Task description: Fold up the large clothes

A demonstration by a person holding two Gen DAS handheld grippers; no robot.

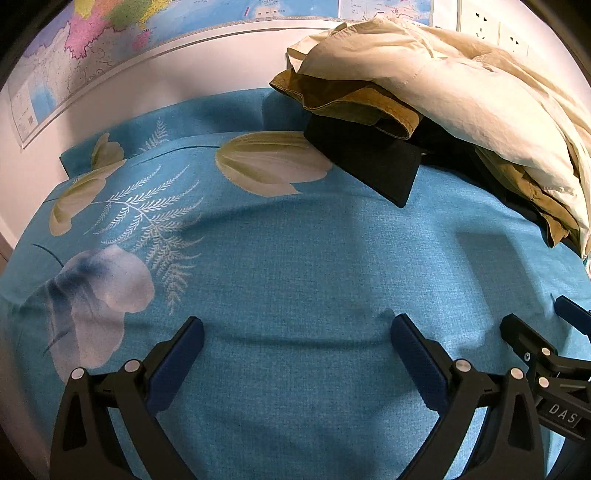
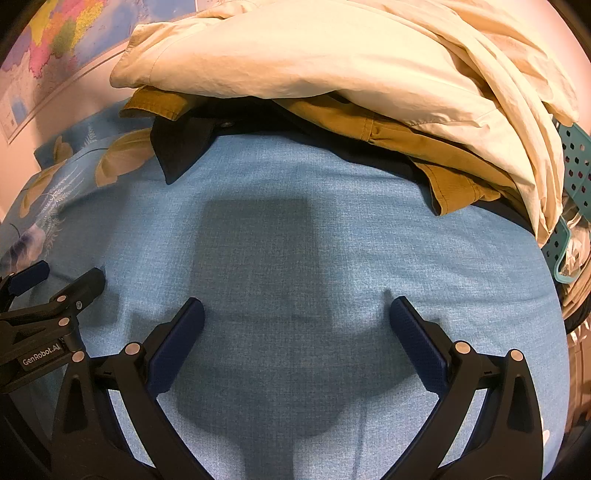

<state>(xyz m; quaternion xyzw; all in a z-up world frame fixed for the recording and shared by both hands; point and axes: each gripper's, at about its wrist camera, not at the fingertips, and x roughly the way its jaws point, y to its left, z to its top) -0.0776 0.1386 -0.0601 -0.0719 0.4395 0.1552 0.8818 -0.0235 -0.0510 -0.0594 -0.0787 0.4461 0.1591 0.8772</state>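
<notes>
A heap of clothes lies at the far right of the bed: a cream garment point(image 1: 461, 92) point(image 2: 332, 55) on top, a mustard-brown one point(image 1: 354, 103) point(image 2: 436, 147) under it, and a black one point(image 1: 373, 158) point(image 2: 181, 147) at the bottom with a corner sticking out. My left gripper point(image 1: 295, 332) hovers open over the bare blue sheet, well short of the heap. My right gripper point(image 2: 295, 314) is open too, nothing between its fingers, with the heap ahead. Each gripper shows at the edge of the other's view: right gripper point(image 1: 546, 332), left gripper point(image 2: 66, 280).
The bed wears a blue sheet point(image 1: 277, 258) point(image 2: 295, 221) printed with pale flowers and ferns at the left. A wall map point(image 1: 110, 44) hangs behind. A teal perforated basket point(image 2: 569, 192) stands off the bed's right side. Wall sockets point(image 1: 495, 33) sit above the heap.
</notes>
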